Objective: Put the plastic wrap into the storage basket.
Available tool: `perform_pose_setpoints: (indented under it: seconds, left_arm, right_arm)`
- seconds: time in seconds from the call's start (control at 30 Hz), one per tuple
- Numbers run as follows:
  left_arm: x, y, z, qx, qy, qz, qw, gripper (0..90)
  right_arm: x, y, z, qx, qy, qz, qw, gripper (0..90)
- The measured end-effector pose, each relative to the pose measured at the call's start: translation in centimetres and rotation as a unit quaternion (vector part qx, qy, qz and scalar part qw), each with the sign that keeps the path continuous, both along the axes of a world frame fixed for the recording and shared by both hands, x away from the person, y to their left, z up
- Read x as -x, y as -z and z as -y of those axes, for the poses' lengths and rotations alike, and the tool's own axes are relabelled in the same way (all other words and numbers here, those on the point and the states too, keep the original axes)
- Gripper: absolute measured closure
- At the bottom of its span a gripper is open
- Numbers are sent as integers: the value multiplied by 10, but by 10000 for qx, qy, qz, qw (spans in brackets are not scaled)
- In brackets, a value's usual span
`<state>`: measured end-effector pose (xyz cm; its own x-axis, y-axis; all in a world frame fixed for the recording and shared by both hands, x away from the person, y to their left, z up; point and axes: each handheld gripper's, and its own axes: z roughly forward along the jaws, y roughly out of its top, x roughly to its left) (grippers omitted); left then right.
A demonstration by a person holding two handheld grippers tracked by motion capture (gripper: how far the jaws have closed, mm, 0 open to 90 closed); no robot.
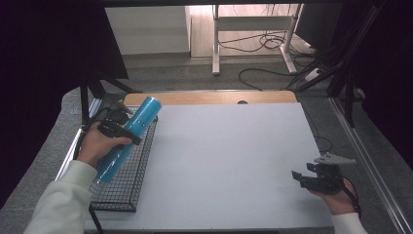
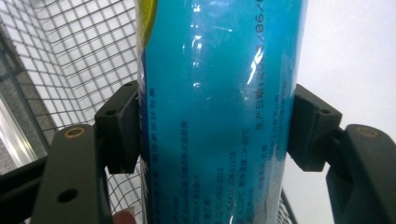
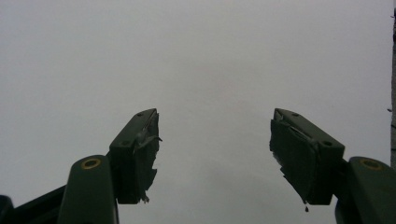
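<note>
Left claw (image 1: 127,131): we see it clamped across the middle of the blue can, one pad on each side of the can body. In the left gripper view the pads (image 2: 122,126) press flat against the can wall.

Left hand (image 1: 97,146): it grips the left claw's handle above the wire basket, with a white sleeve (image 1: 61,202) entering from the bottom left.

Blue can (image 1: 127,139): a long blue cylinder with a glossy wrapper, held tilted. Its upper end points toward the far left corner of the surface and its lower end sits toward the near left. We cannot tell whether the lower end touches the basket mesh. Printed text runs along the can body in the left gripper view (image 2: 219,112).

Wire basket (image 1: 124,187): a black mesh tray lying along the left edge of the surface, directly under the can.

Right claw (image 1: 304,179): we see the jaws standing apart with nothing between them. It sits low near the near right corner of the surface. In the right gripper view (image 3: 215,154) the pad linings look torn and frayed at their edges.

Right hand (image 1: 336,197): it holds the right claw at the near right edge of the surface.

Surface (image 1: 229,161): a pale grey sheet with a wooden strip along the far edge.

Separation: the two claws are well apart, at opposite sides of the surface.
</note>
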<state>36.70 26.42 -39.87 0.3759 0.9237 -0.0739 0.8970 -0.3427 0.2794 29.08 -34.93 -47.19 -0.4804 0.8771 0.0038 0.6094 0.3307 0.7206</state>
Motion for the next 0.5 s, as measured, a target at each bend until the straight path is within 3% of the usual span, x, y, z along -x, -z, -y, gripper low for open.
perform_pose_setpoints:
  seconds: [0.5]
  left_arm:
    - [-6,18,-25,-94,-530,-193,9984,314]
  right_arm:
    - [-1,1,1,25,5,-8,10000,327]
